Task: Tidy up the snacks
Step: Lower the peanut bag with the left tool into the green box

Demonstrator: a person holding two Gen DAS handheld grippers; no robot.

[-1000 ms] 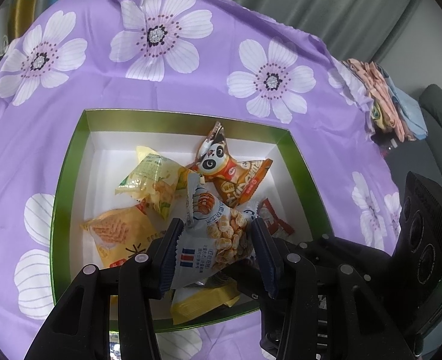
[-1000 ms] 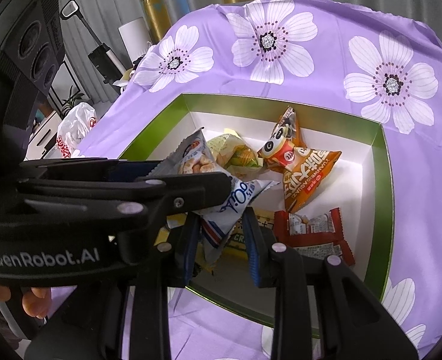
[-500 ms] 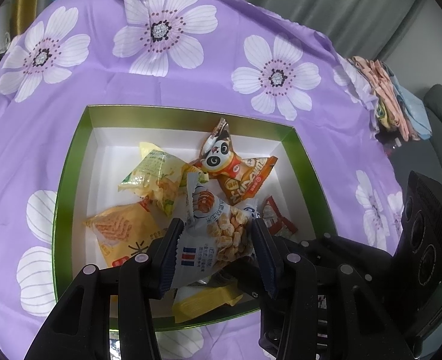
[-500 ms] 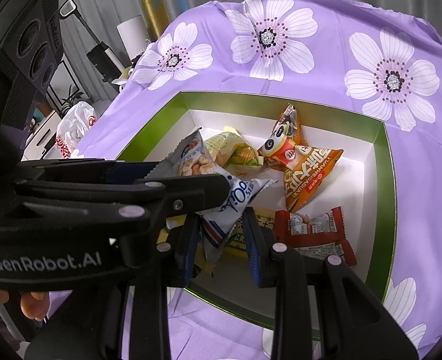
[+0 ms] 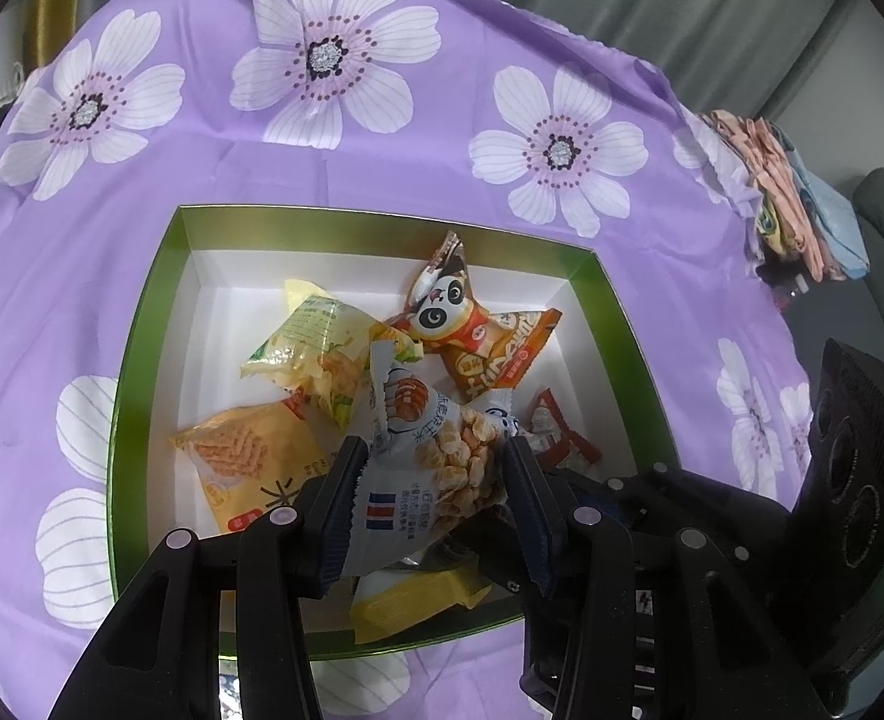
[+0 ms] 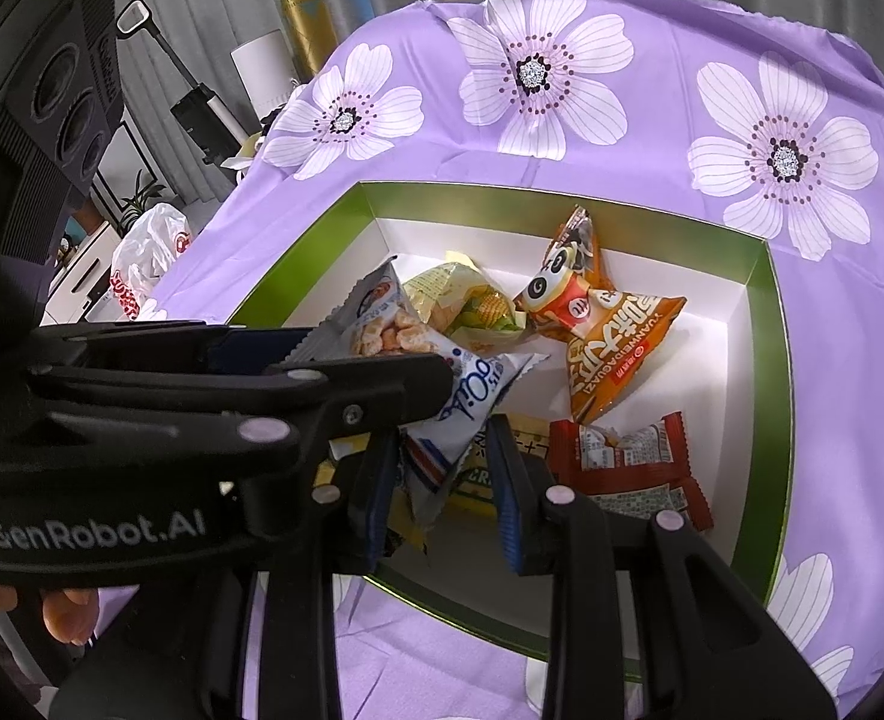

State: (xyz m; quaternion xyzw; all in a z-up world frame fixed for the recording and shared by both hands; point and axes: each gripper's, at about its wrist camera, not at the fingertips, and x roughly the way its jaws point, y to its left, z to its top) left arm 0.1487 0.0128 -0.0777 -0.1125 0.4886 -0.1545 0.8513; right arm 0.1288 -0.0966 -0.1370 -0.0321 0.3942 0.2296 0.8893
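Note:
A green-rimmed box [image 5: 142,324] with a white inside sits on the purple flowered cloth and holds several snack packets. My left gripper [image 5: 436,480] is shut on a white and blue puffed-snack packet [image 5: 436,456] and holds it above the box; the packet also shows in the right wrist view [image 6: 472,396]. My right gripper [image 6: 442,480] is open around the lower corner of that same packet, just over the box's near edge. An orange panda packet [image 6: 598,324], a red packet [image 6: 628,462] and a yellow-green packet [image 5: 310,354] lie in the box.
An orange packet [image 5: 244,456] and a yellow packet [image 5: 418,600] lie near the box's front. Folded cloths [image 5: 790,204] sit at the table's far right edge. A white plastic bag [image 6: 148,252] and furniture stand beyond the table's left side.
Both views have shifted slightly lower over the box. The left gripper still holds the white and blue packet; the right gripper stays open beside it.

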